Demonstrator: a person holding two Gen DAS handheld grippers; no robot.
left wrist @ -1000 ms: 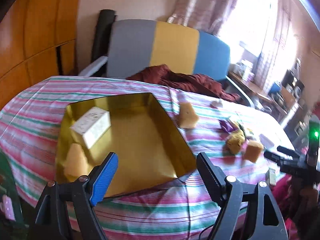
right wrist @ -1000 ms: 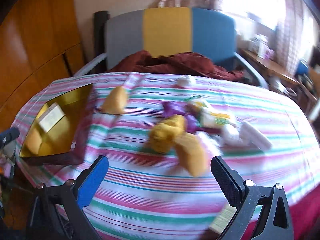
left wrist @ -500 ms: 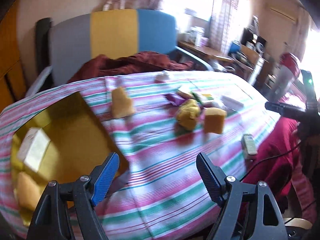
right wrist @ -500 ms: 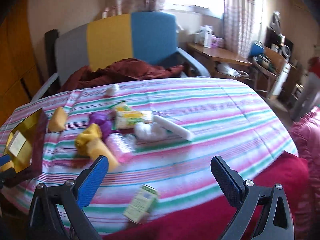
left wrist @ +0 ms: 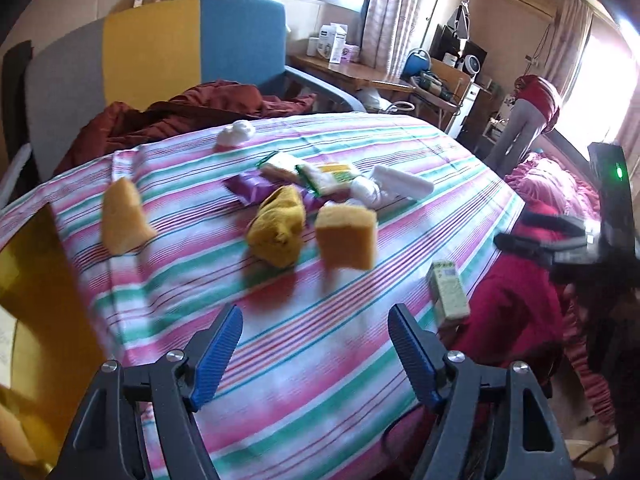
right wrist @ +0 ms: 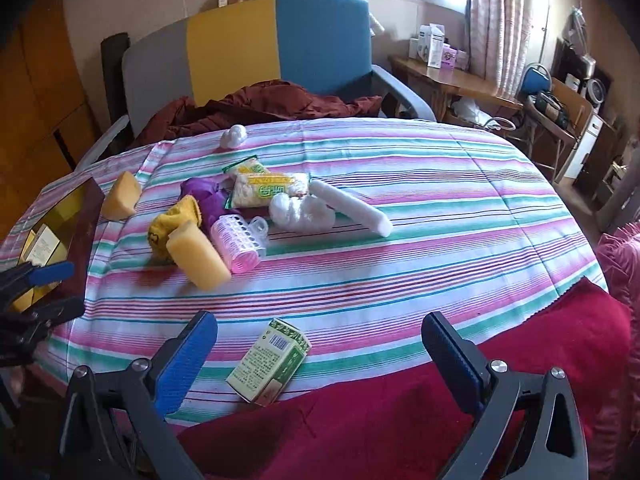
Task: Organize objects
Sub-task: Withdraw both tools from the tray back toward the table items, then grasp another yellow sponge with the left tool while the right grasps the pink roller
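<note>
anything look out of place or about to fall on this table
Yes: the green and white carton lies on its side alone at the near edge of the striped tablecloth, apart from the clutter, just ahead of the open right gripper. It could slip off.

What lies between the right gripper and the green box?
Only bare striped cloth: the green box sits just ahead of the open right gripper in the right wrist view.

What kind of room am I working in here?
Likely a lived-in home room, a bedroom or sitting room: a striped cloth covers the work surface, an armchair holds crumpled maroon fabric, and a cluttered wooden desk stands by a curtained window.
</note>
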